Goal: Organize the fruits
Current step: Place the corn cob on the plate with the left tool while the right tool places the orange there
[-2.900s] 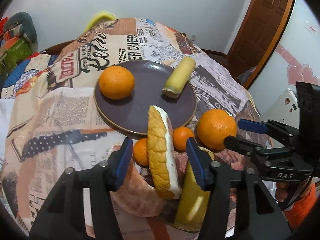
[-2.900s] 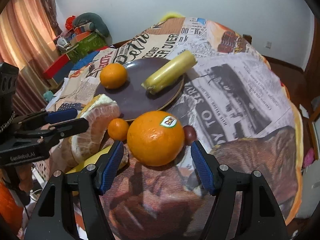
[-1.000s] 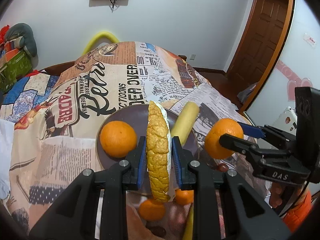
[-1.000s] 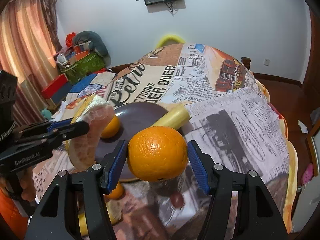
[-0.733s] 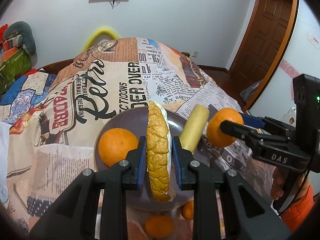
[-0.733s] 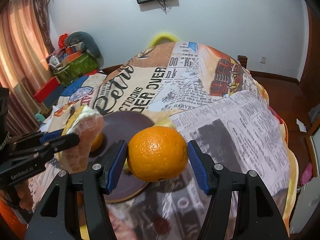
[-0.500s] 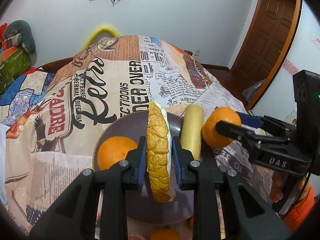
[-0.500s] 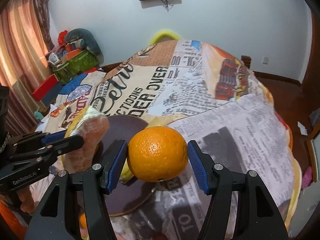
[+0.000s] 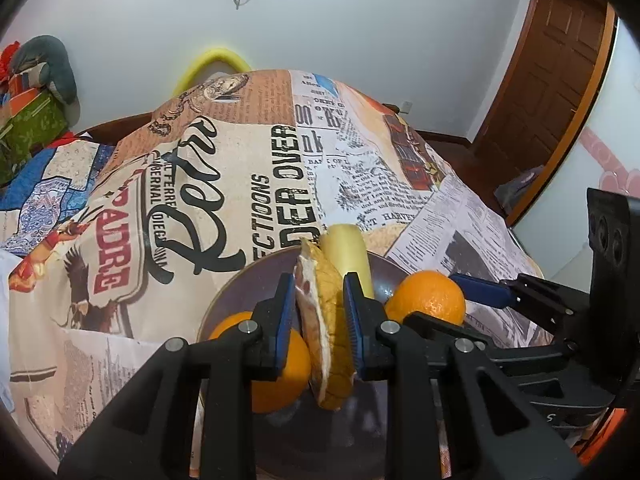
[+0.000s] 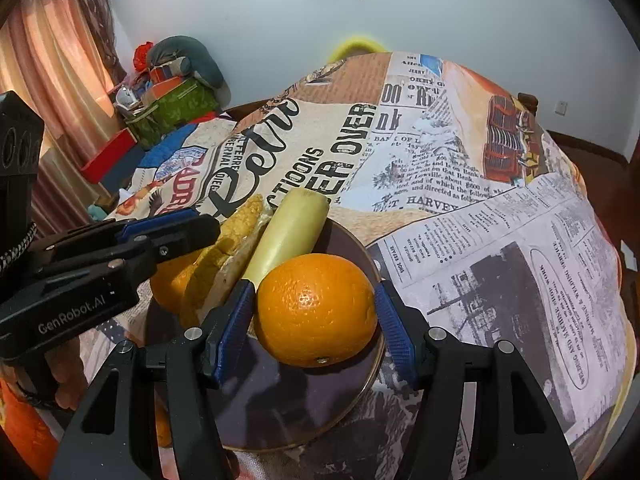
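My left gripper (image 9: 318, 316) is shut on a pomelo wedge (image 9: 326, 328) with yellow rind and holds it upright over the dark purple plate (image 9: 236, 292). An orange (image 9: 276, 364) and a pale yellow banana piece (image 9: 348, 256) lie on the plate. My right gripper (image 10: 316, 316) is shut on a large orange (image 10: 316, 308) and holds it low over the plate's right part (image 10: 352, 392). The right gripper with its orange (image 9: 428, 298) shows in the left view. The left gripper's fingers (image 10: 172, 236) and the wedge (image 10: 224, 264) show in the right view.
The plate sits on a table under a newspaper-print cloth (image 9: 224, 168). A wooden door (image 9: 552, 88) is at the far right. Boxes and cushions (image 10: 172, 80) are stacked by the curtain on the left. A yellow chair back (image 9: 212, 64) is behind the table.
Both grippers moved forward and down over the plate with their fruit. The wedge now hangs beside the banana piece, and the large orange is lower, close above the plate.
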The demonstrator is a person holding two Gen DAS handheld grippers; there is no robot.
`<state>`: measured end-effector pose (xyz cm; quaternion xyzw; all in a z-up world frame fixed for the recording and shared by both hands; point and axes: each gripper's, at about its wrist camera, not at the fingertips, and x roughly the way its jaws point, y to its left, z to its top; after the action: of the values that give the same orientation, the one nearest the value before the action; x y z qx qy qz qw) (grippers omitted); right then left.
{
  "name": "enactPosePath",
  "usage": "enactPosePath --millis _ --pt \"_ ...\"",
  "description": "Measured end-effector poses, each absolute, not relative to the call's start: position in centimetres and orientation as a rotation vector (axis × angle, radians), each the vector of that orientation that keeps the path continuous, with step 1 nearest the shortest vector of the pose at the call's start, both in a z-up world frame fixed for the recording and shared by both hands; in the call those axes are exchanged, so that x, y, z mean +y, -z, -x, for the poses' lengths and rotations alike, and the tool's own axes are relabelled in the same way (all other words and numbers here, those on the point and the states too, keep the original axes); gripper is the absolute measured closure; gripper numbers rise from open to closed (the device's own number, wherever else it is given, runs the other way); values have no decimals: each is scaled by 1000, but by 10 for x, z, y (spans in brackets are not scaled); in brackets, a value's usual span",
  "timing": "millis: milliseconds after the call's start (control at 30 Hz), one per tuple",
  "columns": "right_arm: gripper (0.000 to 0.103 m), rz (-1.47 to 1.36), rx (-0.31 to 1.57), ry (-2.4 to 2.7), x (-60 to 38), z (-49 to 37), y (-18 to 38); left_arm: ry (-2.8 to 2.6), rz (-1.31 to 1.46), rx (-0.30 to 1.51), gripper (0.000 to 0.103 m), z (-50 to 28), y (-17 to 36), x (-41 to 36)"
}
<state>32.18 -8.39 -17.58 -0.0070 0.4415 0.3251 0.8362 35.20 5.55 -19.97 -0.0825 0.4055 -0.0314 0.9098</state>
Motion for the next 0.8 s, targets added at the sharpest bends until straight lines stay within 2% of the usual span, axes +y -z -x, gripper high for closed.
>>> enactPosePath --millis 467,533,667,733,800 --pt "42 74 881 -662 -88 -311 155 69 158 831 78 -328 183 51" --pt "42 71 869 -658 -92 -306 149 67 156 821 72 -319 176 51" --pt "42 64 849 -649 -101 -292 137 55 148 807 67 -300 162 49" --pt "42 61 836 -644 -105 -283 130 44 145 799 54 -289 155 50" --pt "42 55 823 -642 -109 -273 124 32 140 780 53 -275 147 50"
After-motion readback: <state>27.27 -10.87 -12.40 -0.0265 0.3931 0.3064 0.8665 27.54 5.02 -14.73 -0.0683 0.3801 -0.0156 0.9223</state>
